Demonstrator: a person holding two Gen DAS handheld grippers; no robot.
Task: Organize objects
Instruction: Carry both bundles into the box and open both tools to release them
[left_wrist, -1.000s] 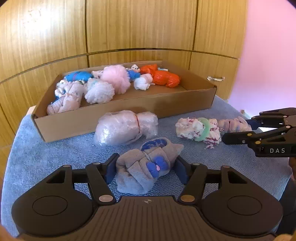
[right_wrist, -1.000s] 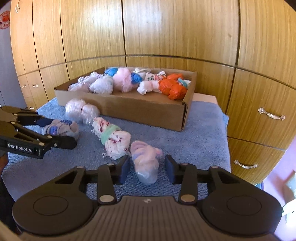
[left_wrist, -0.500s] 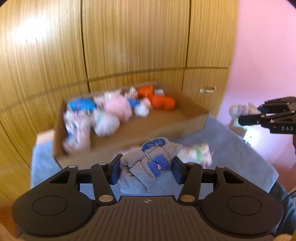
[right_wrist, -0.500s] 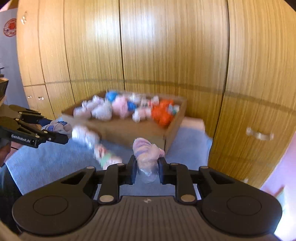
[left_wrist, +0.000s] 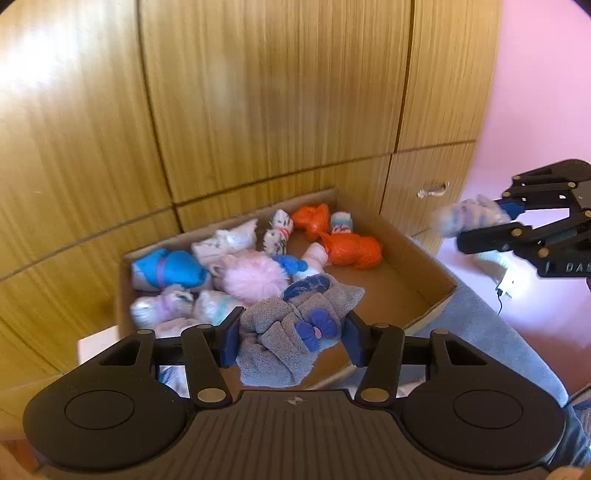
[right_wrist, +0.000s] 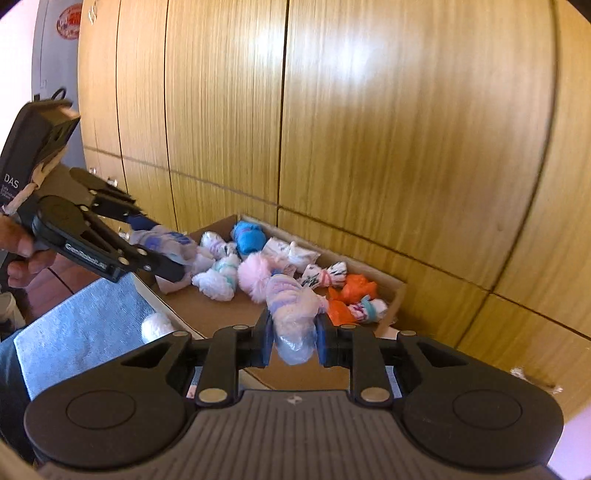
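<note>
Right now both tongs are holding rolled sock bundles above the cardboard box (left_wrist: 424, 266). The left gripper (left_wrist: 290, 338) is pinching a grey sock bundle (left_wrist: 291, 332): its two blue pads are pressing on either side of the roll, which is sitting squarely between them, with a blue flower patch facing the camera and the loose end hanging below the fingers. Its jaws have just been closing on this bundle. In the right wrist view the same bundle is poking out past the tips of the left tongs, over the near left corner of the box.

The right gripper (right_wrist: 293, 338) is pressed tight on a pale pink-and-lilac sock bundle wrapped in clear plastic (right_wrist: 291, 314). This roll is standing upright between the pads, its top bulging above them and its plastic tail drooping beneath. Its jaws have likewise just been closing on it. In the left wrist view this bundle is showing as a blur at the tips of the right tongs, off to the right of the box.

Inside the box, other bundles are lying crowded toward the far side: a blue one (left_wrist: 166, 269), a fluffy pink one (left_wrist: 255, 277) and an orange one (left_wrist: 351, 251). A person's hand (right_wrist: 22, 247) is gripping the left tongs' handle. Beneath the box, a blue-grey towel (right_wrist: 81, 325) is covering the surface.
</note>
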